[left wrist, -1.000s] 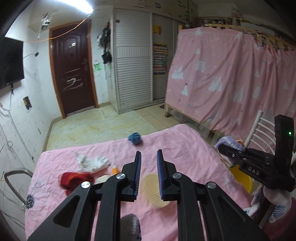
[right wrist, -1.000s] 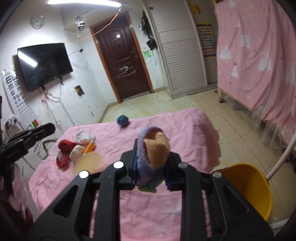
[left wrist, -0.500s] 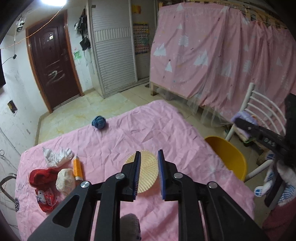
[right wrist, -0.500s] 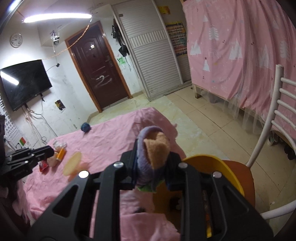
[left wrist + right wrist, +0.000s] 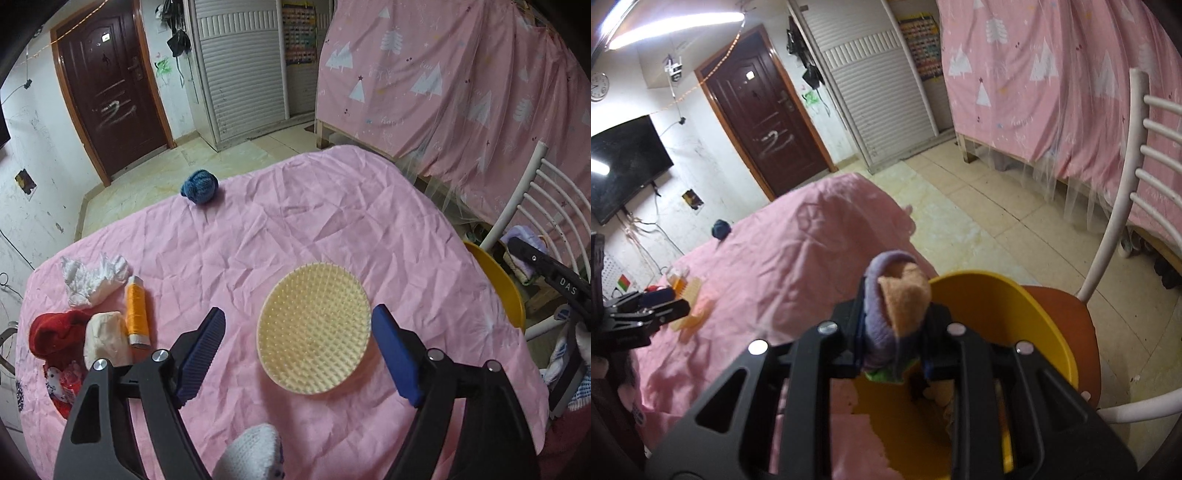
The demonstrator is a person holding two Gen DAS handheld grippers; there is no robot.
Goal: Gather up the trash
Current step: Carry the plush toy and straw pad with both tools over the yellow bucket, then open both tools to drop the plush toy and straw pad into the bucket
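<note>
A round yellow spiky pad (image 5: 314,328) lies flat on the pink tablecloth (image 5: 314,221). My left gripper (image 5: 299,314) hangs just above it, jaws opening wide, the pad between the blue fingers (image 5: 203,343) with neither pad pressing on it. My right gripper (image 5: 897,306) is shut on a rolled purple and orange cloth bundle (image 5: 886,321), held over the mouth of a yellow bin (image 5: 1034,332) that stands on an orange chair seat (image 5: 1082,328). In the left wrist view the right gripper (image 5: 543,266) shows at the far right, by the bin (image 5: 498,284).
Along the table's left side lie a white crumpled tissue (image 5: 92,277), an orange thread spool (image 5: 136,314), a cream lump (image 5: 105,338) and a red cloth (image 5: 51,332). A blue yarn ball (image 5: 199,186) sits at the far edge. A white chair back (image 5: 1126,221) rises beside the bin.
My left gripper has dropped toward the table and its jaws went from nearly shut to wide around the yellow pad. My right gripper carried the bundle off the table to above the yellow bin.
</note>
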